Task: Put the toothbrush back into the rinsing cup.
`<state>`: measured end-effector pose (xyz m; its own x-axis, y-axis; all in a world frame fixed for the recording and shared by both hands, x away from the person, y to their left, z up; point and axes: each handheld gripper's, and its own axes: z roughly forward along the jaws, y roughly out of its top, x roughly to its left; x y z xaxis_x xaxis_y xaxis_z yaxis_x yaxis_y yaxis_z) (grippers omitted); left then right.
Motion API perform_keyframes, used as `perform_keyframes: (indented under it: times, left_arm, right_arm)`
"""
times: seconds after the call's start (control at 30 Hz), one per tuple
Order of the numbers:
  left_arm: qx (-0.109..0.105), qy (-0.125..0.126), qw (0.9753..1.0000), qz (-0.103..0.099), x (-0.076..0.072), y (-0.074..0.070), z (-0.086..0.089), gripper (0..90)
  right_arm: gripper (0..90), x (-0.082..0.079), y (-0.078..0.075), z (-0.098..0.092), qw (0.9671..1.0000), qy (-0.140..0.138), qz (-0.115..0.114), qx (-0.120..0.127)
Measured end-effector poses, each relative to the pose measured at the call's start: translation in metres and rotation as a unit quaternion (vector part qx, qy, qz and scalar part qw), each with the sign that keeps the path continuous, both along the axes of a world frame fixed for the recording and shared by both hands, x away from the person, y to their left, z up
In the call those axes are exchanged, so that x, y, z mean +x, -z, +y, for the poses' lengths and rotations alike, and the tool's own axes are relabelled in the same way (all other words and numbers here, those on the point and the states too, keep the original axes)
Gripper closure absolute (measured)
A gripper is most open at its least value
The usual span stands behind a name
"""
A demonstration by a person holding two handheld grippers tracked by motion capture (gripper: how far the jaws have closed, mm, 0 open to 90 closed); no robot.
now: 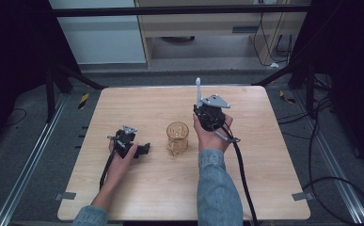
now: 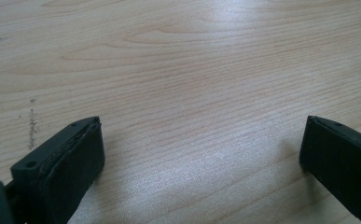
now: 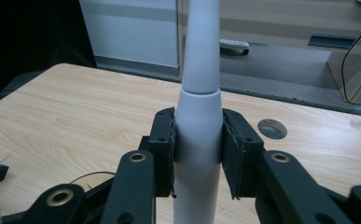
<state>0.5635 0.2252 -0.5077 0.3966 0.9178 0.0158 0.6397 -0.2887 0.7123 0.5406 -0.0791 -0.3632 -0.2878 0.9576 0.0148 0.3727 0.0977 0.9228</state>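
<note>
A white tapered handle, like an electric toothbrush body (image 3: 199, 116), stands upright between the pads of my right gripper (image 3: 197, 154), which is shut on it. From above, the white handle (image 1: 198, 90) sticks up past the right gripper (image 1: 203, 109), which is held off the table just right of an amber glass cup (image 1: 177, 136). The cup stands upright near the table's middle. My left gripper (image 1: 143, 149) rests low on the table left of the cup. Its jaws (image 2: 201, 149) stand wide open over bare wood with nothing between them.
The light wooden table (image 1: 137, 188) has a round cable hole (image 3: 271, 128) in its top. Black cables (image 1: 243, 183) trail from both grippers toward the near edge. Beyond the far edge are a grey floor, dark frame legs and a cabinet (image 1: 208, 28).
</note>
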Motion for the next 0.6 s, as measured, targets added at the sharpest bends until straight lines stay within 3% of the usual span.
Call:
perform_keyframes:
  times: [0.13, 0.33, 0.6]
  left_arm:
    - [0.0, 0.003, 1.0, 0.001, 0.0, 0.0, 0.001, 0.0]
    - [0.001, 0.004, 1.0, 0.0, 0.0, 0.0, 0.001, 0.0]
    - [0.001, 0.004, 1.0, 0.0, 0.0, 0.0, 0.001, 0.0]
  right_arm:
    - [67.3, -0.001, 0.001, 0.001, 1.0, 0.0, 0.0, -0.006]
    - [67.3, -0.002, -0.001, 0.007, 0.9999, 0.001, -0.015, 0.006]
    - [67.3, -0.005, -0.015, 0.006, 0.9994, 0.003, -0.032, 0.015]
